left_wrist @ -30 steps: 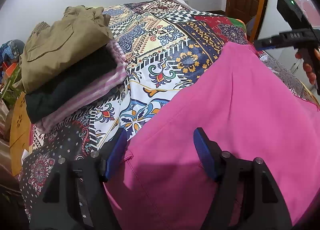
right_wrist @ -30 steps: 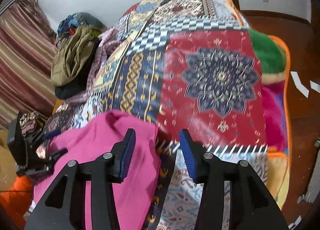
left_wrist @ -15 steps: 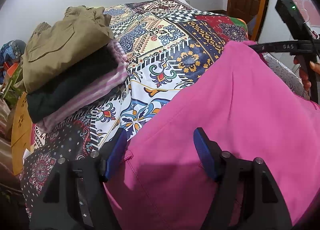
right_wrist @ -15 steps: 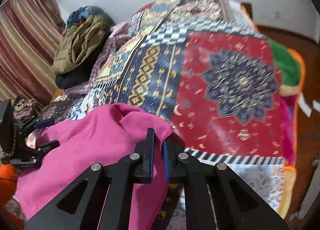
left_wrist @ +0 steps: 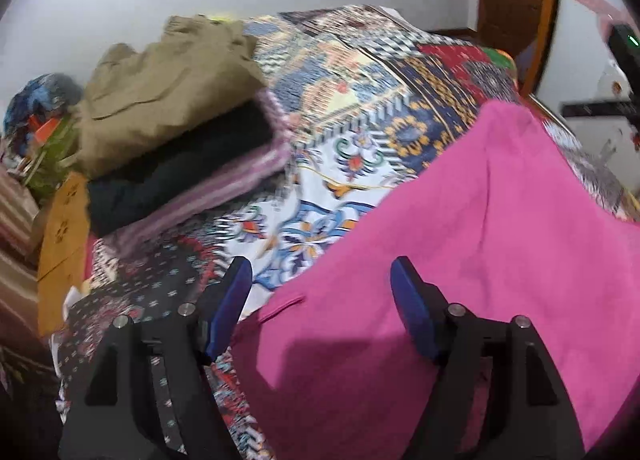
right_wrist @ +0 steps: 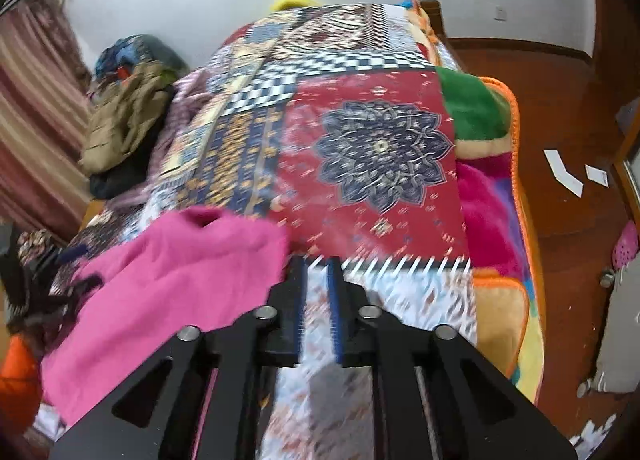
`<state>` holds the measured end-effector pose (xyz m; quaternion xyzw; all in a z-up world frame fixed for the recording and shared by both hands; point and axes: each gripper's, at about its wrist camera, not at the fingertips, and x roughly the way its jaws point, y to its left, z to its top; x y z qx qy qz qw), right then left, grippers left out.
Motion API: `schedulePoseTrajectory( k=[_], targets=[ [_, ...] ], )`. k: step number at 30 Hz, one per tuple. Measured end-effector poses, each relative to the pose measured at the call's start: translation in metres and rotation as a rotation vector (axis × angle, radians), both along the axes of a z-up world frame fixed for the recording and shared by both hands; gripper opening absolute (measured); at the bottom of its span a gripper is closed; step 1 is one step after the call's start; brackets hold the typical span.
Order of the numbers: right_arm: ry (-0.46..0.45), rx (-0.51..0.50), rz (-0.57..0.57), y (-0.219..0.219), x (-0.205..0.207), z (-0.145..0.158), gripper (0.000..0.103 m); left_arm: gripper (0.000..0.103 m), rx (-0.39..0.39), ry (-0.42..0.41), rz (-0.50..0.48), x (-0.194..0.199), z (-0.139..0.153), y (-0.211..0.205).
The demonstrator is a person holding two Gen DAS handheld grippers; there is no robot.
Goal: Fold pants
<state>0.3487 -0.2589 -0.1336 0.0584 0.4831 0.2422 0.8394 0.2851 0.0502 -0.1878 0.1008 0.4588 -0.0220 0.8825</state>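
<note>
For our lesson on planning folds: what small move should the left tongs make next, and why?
Probably close the left tongs on the pink pants' near edge. They gape open astride it, while the right tongs sit nearly closed at the far corner, grip unclear in the blur.

Even indoor light — motion blur, fisheye-bent edges, dark corners.

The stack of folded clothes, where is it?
In the left wrist view, the stack of folded clothes sits at upper left on the patterned bedspread, across from the pink pants, near the wall.
</note>
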Motion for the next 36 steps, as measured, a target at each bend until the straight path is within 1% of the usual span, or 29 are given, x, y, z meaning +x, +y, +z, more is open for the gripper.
schedulePoseTrajectory(
  k=[1, 2, 3, 7, 10, 12, 14, 16, 17, 20, 22, 26, 30, 32, 36],
  targets=[
    [-0.011, 0.000, 0.006, 0.000, -0.008, 0.005, 0.033, 0.072, -0.005, -0.007, 0.017, -0.003, 0.005, 0.004],
    [-0.026, 0.005, 0.012, 0.001, -0.017, 0.011, 0.040, 0.072, -0.006, -0.017, 0.038, -0.007, 0.012, 0.008],
    [-0.036, 0.008, 0.018, 0.002, -0.024, 0.014, 0.042, 0.072, -0.001, -0.027, 0.061, -0.011, 0.017, 0.012],
    [-0.054, 0.023, 0.041, 0.009, -0.056, 0.027, 0.043, 0.072, -0.007, -0.033, 0.126, -0.029, 0.030, 0.026],
    [-0.086, 0.005, 0.074, 0.018, -0.077, 0.036, 0.045, 0.073, -0.010, -0.040, 0.175, -0.048, 0.037, 0.037],
    [-0.110, -0.011, 0.104, 0.027, -0.094, 0.041, 0.050, 0.073, 0.007, -0.046, 0.196, -0.060, 0.039, 0.040],
    [-0.139, -0.024, 0.132, 0.037, -0.107, 0.046, 0.051, 0.076, 0.009, -0.051, 0.216, -0.076, 0.042, 0.043],
    [-0.160, -0.029, 0.154, 0.045, -0.119, 0.049, 0.054, 0.083, -0.011, -0.052, 0.230, -0.090, 0.044, 0.046],
    [-0.172, -0.030, 0.167, 0.050, -0.126, 0.051, 0.056, 0.084, -0.028, -0.053, 0.236, -0.100, 0.046, 0.047],
    [-0.200, -0.030, 0.192, 0.063, -0.143, 0.054, 0.056, 0.088, -0.047, -0.059, 0.237, -0.122, 0.049, 0.046],
    [-0.211, -0.027, 0.196, 0.070, -0.152, 0.053, 0.056, 0.093, -0.053, -0.062, 0.232, -0.132, 0.051, 0.042],
    [-0.226, -0.021, 0.195, 0.080, -0.165, 0.052, 0.056, 0.099, -0.077, -0.077, 0.207, -0.152, 0.051, 0.029],
    [-0.242, -0.007, 0.194, 0.088, -0.173, 0.051, 0.056, 0.099, -0.123, -0.058, 0.203, -0.156, 0.040, 0.022],
    [-0.243, -0.005, 0.195, 0.092, -0.178, 0.049, 0.056, 0.099, -0.143, -0.046, 0.219, -0.155, 0.032, 0.021],
    [-0.215, 0.005, 0.190, 0.094, -0.174, 0.041, 0.056, 0.099, -0.202, -0.003, 0.230, -0.152, 0.021, 0.022]
  ],
)
